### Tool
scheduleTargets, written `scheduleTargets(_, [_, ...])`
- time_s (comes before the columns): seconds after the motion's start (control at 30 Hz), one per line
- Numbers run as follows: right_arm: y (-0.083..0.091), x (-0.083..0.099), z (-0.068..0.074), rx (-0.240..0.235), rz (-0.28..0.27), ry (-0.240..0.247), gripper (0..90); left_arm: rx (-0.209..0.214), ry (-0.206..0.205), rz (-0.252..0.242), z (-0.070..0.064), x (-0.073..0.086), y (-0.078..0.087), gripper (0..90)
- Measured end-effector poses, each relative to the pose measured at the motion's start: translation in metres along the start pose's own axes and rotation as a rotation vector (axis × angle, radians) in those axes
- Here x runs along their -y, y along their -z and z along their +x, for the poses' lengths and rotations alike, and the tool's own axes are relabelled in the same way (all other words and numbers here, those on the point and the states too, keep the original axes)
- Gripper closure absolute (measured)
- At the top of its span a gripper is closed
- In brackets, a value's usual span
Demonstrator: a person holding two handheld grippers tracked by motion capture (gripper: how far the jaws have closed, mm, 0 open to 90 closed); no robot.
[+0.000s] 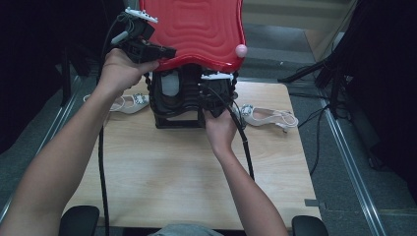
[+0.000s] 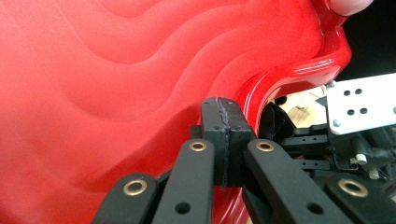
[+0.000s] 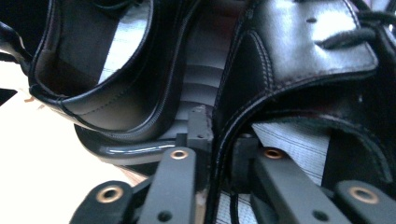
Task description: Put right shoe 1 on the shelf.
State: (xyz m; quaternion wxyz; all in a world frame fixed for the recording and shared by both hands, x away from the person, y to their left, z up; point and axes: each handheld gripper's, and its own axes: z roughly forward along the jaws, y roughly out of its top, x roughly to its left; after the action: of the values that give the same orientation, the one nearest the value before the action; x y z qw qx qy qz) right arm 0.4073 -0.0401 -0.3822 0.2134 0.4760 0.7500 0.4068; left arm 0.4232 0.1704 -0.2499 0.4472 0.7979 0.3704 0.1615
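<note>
A glossy red wavy lid (image 1: 196,29) (image 2: 116,93) stands raised over a black box (image 1: 177,122) at the table's far edge. My left gripper (image 1: 164,50) (image 2: 224,135) is at the lid's lower left rim, its jaws pressed together, and the rim runs down between the fingers. A pair of black leather shoes (image 1: 172,93) lies inside the box. My right gripper (image 1: 211,96) (image 3: 219,140) reaches into the box and is shut on the heel wall of the right-hand black shoe (image 3: 299,56). The other black shoe (image 3: 102,93) lies beside it.
Two white strappy sandals lie on the wooden table (image 1: 187,172), one left of the box (image 1: 130,103) and one right of it (image 1: 268,117). A pink knob (image 1: 241,50) sits at the lid's right corner. Cables trail back from both grippers across the table.
</note>
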Motion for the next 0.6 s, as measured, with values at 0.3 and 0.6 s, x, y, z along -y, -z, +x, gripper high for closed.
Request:
scheduleTargets(0.3, [-0.0018,0.0004,0.0015,-0.055,0.006,0.012,69.3,-0.006,0.003,-0.007,-0.0005,0.0005,-0.0005,90.0])
scheduleTargets(0.6, [0.0053,-0.0011,0.0016,-0.099,0.023,-0.009,66.5,-0.009,0.005,-0.009,-0.0007,0.0005,-0.0008,90.0])
